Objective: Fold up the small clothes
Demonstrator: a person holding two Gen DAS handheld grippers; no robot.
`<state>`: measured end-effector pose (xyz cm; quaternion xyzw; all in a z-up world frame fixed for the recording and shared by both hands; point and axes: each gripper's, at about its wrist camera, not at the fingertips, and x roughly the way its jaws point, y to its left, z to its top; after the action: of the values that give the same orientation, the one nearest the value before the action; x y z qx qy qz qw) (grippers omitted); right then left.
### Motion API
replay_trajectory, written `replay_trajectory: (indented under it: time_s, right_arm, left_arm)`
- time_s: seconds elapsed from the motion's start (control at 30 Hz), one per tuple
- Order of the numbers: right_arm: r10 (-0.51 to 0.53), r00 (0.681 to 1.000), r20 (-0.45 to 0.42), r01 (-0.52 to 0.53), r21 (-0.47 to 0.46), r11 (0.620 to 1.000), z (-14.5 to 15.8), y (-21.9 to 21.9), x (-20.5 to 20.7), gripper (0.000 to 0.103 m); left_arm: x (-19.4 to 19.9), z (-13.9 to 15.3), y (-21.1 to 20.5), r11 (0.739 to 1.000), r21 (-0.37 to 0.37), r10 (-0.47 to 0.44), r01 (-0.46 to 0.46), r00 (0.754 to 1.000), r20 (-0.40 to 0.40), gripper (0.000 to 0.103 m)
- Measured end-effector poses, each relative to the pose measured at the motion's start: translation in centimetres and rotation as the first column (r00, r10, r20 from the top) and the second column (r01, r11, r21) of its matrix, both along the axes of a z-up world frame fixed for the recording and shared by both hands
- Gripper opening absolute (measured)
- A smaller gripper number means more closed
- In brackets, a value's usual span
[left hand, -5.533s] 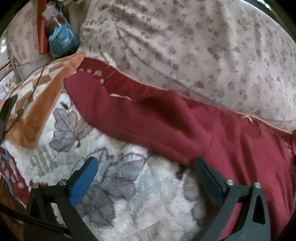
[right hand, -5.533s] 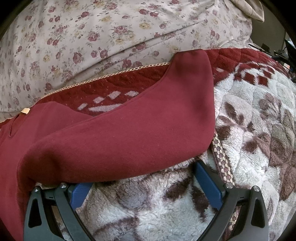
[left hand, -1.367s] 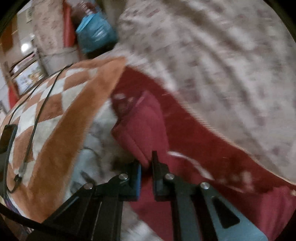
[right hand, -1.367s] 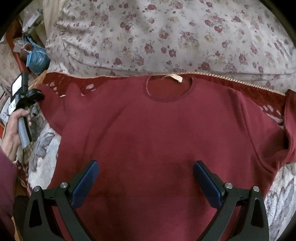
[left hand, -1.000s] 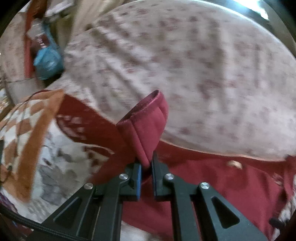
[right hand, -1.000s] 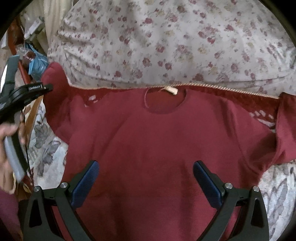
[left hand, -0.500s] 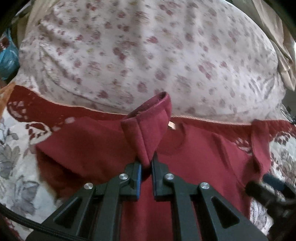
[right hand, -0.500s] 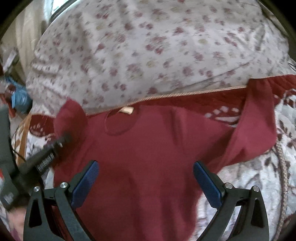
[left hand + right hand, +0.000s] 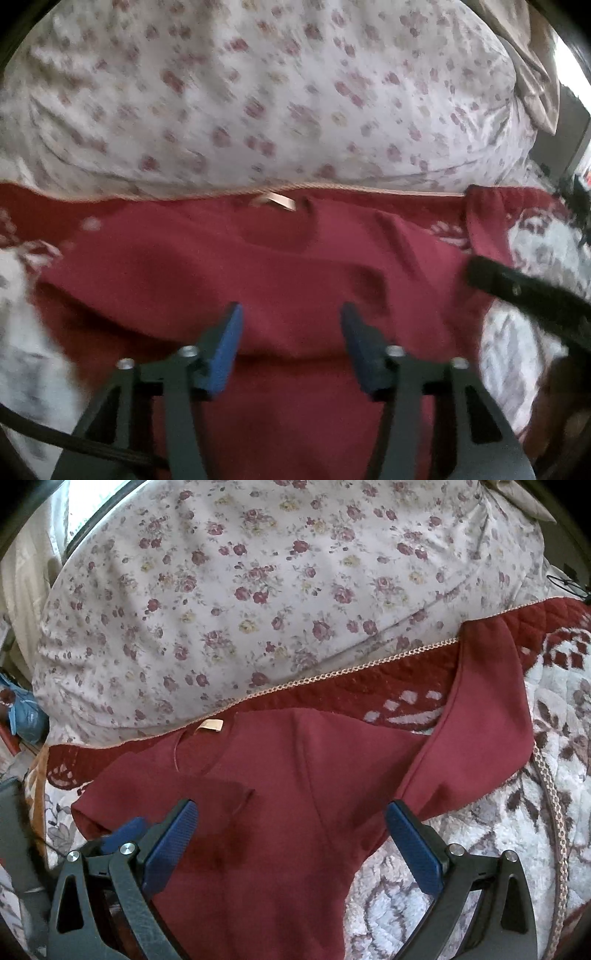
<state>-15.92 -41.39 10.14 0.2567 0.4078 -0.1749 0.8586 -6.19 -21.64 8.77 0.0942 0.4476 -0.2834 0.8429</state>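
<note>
A dark red sweater (image 9: 280, 797) lies flat on the blanket, with its neck label (image 9: 209, 725) at the far side. Its left sleeve (image 9: 177, 794) is folded in across the chest. Its right sleeve (image 9: 487, 709) still stretches out to the right. My left gripper (image 9: 291, 332) is open and empty above the sweater's (image 9: 280, 266) chest. My right gripper (image 9: 291, 830) is open and empty, just above the sweater's right half. The left gripper's blue fingertip (image 9: 125, 830) shows at the lower left of the right wrist view.
A big floral pillow (image 9: 258, 583) lies behind the sweater. A fluffy leaf-patterned blanket (image 9: 554, 794) with a red quilted border (image 9: 369, 690) covers the surface. The right gripper's black body (image 9: 524, 291) crosses the right side of the left wrist view. A blue bag (image 9: 26, 712) sits far left.
My left gripper carried the left sleeve cuff over the chest, then opened and let it go. The sleeve now lies folded in. My right gripper moved right and stayed open.
</note>
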Motion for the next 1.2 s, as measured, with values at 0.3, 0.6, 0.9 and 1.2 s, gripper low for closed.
replay_trajectory:
  time_s: [0.3,0.6,0.9,1.2]
  right_arm:
    - [0.125,0.992,-0.024,-0.125,0.021,0.992,-2.5,3.2,2.7,0.094]
    - [0.247,0.96,-0.133,-0.263,-0.116,0.958,-5.8,6.5,7.1,0.009]
    - [0.127,0.992,0.007,-0.115,-0.374,0.92,2.3,2.9,3.3,0.007]
    - [0.067,0.976,-0.205,-0.113,-0.223,0.968,-3.2,-1.3,2.9,0.027]
  left_arm:
    - [3.7,0.2,11.9,0.932,0.195,0.269,-0.305,0.945,0.188,0.078]
    - [7.3,-3.9,14.7,0.884,0.245,0.388,-0.398,0.917,0.092,0.078]
    - [6.2,-3.6,14.4,0.885,0.262,0.365,-0.384,0.923,0.121,0.08]
    - [2.7,-0.6,16.0,0.912,0.192,0.354,-0.362,0.932,0.075,0.08]
